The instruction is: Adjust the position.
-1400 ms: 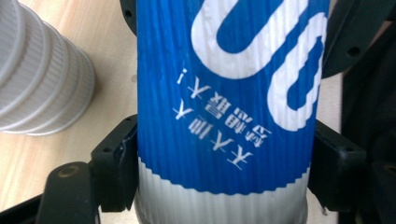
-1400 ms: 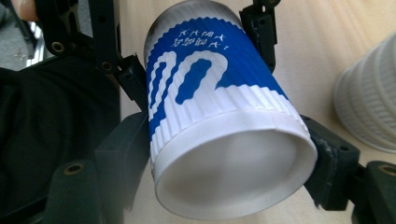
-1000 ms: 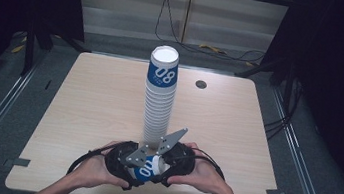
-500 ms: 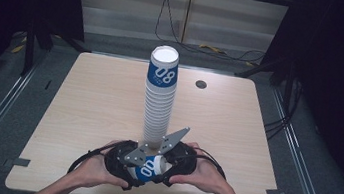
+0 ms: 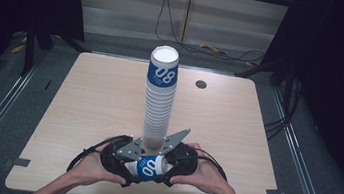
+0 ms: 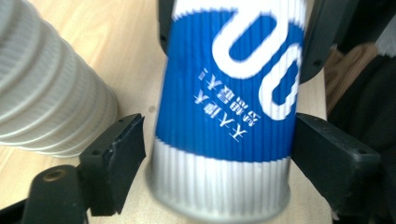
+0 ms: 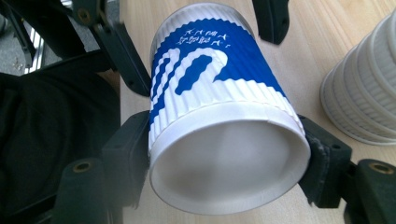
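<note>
a blue cup (image 7: 219,116) lies sideways, empty inside, held at both ends by the left gripper (image 6: 210,154) fingers and right gripper (image 7: 224,163) fingers; the cup tower (image 5: 160,95) stands just beyond.

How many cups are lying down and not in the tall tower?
1. The cup lies sideways near the front edge of the table, between the left gripper and the right gripper, just in front of the tall stack.

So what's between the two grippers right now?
A blue and white cup, lying sideways, spans the gap between left gripper and right gripper in the high view.
</note>
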Demonstrator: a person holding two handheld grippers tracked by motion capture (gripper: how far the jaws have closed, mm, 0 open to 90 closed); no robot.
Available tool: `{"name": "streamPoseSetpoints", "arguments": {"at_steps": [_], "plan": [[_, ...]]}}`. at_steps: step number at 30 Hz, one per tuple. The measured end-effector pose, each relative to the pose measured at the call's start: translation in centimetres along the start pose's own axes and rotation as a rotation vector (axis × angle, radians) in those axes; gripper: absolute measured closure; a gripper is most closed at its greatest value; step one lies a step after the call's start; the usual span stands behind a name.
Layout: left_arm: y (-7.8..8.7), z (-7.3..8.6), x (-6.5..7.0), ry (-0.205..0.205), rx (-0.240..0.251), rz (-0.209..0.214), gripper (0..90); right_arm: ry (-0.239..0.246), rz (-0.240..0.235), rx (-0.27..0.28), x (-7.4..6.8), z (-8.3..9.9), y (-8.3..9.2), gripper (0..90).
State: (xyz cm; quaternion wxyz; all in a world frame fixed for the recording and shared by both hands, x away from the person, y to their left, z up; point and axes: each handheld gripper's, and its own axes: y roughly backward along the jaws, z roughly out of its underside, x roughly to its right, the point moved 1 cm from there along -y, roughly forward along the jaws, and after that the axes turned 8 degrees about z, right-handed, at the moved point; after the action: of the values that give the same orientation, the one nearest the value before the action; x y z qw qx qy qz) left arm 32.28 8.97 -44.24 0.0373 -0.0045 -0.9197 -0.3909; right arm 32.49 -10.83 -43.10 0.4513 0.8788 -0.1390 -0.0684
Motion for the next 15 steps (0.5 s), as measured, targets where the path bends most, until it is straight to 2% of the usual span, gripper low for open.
{"name": "streamPoseSetpoints", "arguments": {"at_steps": [3, 6, 9, 10, 15], "plan": [[0.4, 0.1, -0.1, 0.007, 0.017, -0.004, 17.8, -0.012, 0.006, 0.007, 0.1, 0.2, 0.2, 29.0], [0.9, 0.2, -0.3, 0.027, 0.055, -0.014, 17.8, -0.029, 0.024, 0.015, 0.5, 0.5, 0.4, 28.9], [1.0, 0.5, -0.4, 0.032, 0.058, -0.033, 17.9, -0.046, 0.041, 0.020, 0.7, 0.8, 0.7, 28.9], [1.0, 0.6, -0.4, 0.034, 0.059, -0.036, 17.9, -0.050, 0.033, 0.027, 0.8, 0.9, 0.7, 28.9], [1.3, 1.0, -0.3, 0.054, 0.087, -0.031, 17.9, -0.072, 0.081, 0.038, 1.0, 1.3, 1.1, 28.9]]}}
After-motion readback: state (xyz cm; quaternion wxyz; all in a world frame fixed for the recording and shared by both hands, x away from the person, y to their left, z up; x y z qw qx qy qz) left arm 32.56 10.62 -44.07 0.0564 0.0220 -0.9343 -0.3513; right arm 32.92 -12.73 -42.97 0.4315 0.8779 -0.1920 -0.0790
